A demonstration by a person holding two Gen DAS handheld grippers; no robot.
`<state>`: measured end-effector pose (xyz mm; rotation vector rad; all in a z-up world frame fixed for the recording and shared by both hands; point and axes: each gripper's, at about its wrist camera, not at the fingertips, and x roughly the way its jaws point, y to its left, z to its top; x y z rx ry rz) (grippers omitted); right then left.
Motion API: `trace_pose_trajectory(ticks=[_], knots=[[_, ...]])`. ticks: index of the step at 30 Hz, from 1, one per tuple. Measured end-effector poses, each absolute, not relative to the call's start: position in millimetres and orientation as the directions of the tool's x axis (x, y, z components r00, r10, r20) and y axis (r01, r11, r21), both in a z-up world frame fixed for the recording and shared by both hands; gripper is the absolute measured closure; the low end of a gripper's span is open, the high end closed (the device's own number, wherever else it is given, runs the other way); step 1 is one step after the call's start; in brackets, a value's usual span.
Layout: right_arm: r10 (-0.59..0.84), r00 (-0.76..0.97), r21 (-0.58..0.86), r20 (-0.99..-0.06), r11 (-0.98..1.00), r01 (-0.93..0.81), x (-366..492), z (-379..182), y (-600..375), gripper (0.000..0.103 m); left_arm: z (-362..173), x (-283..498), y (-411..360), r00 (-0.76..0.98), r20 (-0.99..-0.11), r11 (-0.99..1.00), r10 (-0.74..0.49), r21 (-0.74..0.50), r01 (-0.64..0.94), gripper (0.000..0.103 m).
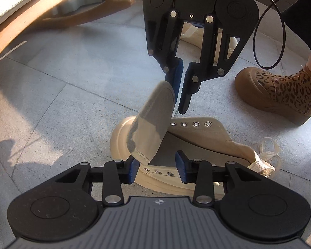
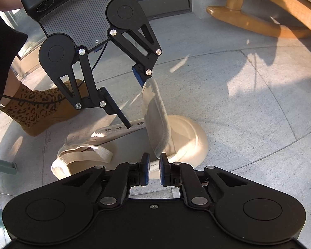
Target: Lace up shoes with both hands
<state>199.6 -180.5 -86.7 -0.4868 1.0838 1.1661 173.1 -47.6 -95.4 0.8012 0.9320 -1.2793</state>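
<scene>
Shoe (image 1: 197, 143) lies unlaced, tongue (image 1: 153, 124) raised clearing the eyelets; left gripper (image 1: 157, 169) spread wide, empty; right gripper (image 1: 181, 91) nearly closed, seemingly holding nothing.

Tiled floor (image 1: 62, 95) (perhaps stone): shoe (image 1: 197, 143), laces (image 1: 267, 155)

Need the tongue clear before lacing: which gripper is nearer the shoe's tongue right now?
Left. The left gripper straddles the tongue's raised end, one pad against it; the right gripper, barely open, hangs just beside the tongue.

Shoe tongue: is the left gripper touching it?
Touching: the right wrist view shows one pad of the left gripper against the tongue tip, jaws open.
</scene>
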Motion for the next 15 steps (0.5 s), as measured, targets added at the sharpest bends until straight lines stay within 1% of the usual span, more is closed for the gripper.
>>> trace_pose_trajectory(ticks=[2, 6, 9, 13, 15], knots=[[0.473, -0.008, 0.194, -0.881, 0.346, -0.918, 191.8, -89.9, -175.5, 0.092, -96.8, 169.2, -48.0, 0.037, -0.909, 0.124, -0.416, -0.016, 0.992, 0.068], [0.448, 0.011, 0.142, -0.894, 0.308, -0.941, 180.2, -92.1, -168.0, 0.091, -98.6, 166.1, -45.4, 0.028, -0.911, 0.12, -0.412, -0.024, 0.993, 0.068], [0.444, 0.031, 0.11, -0.895, 0.287, -0.952, 174.3, -92.0, -166.8, 0.095, -97.0, 166.7, -43.6, 0.037, -0.912, 0.161, -0.408, -0.031, 0.987, 0.067], [0.438, 0.058, 0.071, -0.897, 0.272, -0.96, 166.5, -92.0, -166.1, 0.096, -93.3, 169.3, -43.9, 0.088, -0.928, 0.278, -0.361, -0.017, 0.96, 0.058], [0.435, 0.059, 0.068, -0.898, 0.271, -0.96, 165.8, -91.7, -166.0, 0.096, -92.8, 171.3, -45.3, 0.097, -0.936, 0.347, -0.339, -0.028, 0.938, 0.058]])
